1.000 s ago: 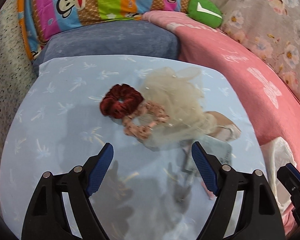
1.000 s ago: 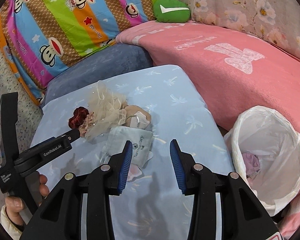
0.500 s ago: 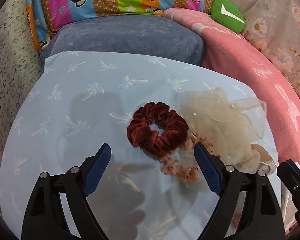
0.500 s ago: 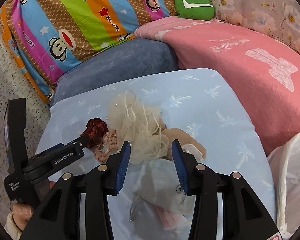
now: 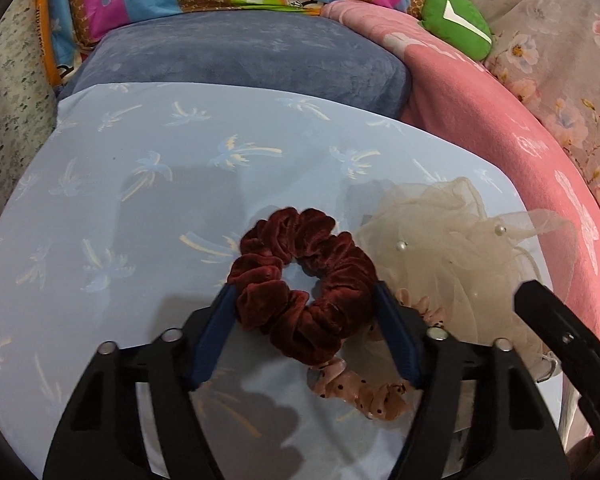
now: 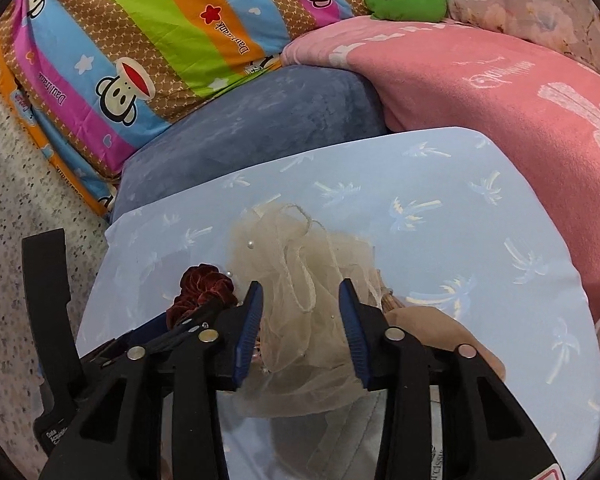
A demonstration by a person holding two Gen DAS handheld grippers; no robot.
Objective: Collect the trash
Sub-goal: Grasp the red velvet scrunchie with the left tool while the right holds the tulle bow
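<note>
A dark red velvet scrunchie [image 5: 300, 280] lies on the light blue palm-print table [image 5: 140, 200]. My left gripper [image 5: 302, 300] is open, its blue pads on either side of the scrunchie. A pink dotted scrunchie [image 5: 356, 394] lies just behind it. A cream tulle puff with pearls [image 5: 452, 248] sits to the right. In the right wrist view my right gripper [image 6: 300, 292] is open with its jaws around the tulle puff [image 6: 300, 280]. The red scrunchie [image 6: 202, 288] shows to its left, by the left gripper's body.
A grey-blue cushion [image 5: 240, 52], a striped monkey-print pillow [image 6: 160, 40], a pink blanket [image 6: 500, 80] and a green plush [image 5: 456, 22] border the table. A beige item [image 6: 452, 328] and a grey cloth pouch [image 6: 340, 432] lie under the right gripper.
Both grippers moved forward and down. The left one now straddles the red scrunchie and its jaws have narrowed. The right one now straddles the tulle puff; the white bag left its view.
</note>
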